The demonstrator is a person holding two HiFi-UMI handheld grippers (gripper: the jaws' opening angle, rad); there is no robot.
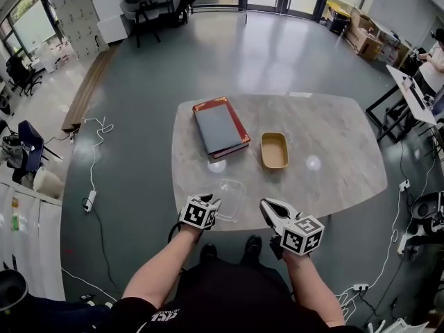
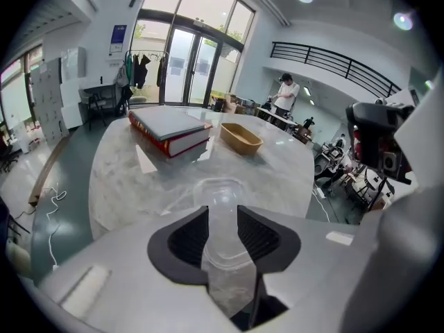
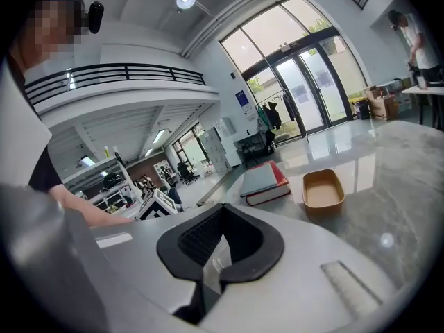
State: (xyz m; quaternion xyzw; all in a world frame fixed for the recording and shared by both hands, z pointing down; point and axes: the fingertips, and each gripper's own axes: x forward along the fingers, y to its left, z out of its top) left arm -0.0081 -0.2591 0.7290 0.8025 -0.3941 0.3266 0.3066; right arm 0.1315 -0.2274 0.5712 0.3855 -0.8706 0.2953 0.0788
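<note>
A clear plastic lid (image 1: 232, 198) lies flat near the front edge of the marble table (image 1: 333, 144). My left gripper (image 1: 210, 205) is at the lid's left edge. In the left gripper view the jaws of this gripper (image 2: 223, 214) stand a little apart, and the lid (image 2: 222, 191) shows in the gap and beyond it. My right gripper (image 1: 267, 207) hovers just right of the lid, with its jaws (image 3: 220, 238) together and nothing held. Farther back lie a grey-covered book with red edges (image 1: 220, 127) and an empty tan container (image 1: 274, 150).
A white cable and power strip (image 1: 90, 200) lie on the floor to the left. Office chairs (image 1: 28, 144) stand at far left, and a desk (image 1: 413, 96) and cardboard boxes (image 1: 368, 37) at right. A person (image 2: 284, 96) stands far behind the table.
</note>
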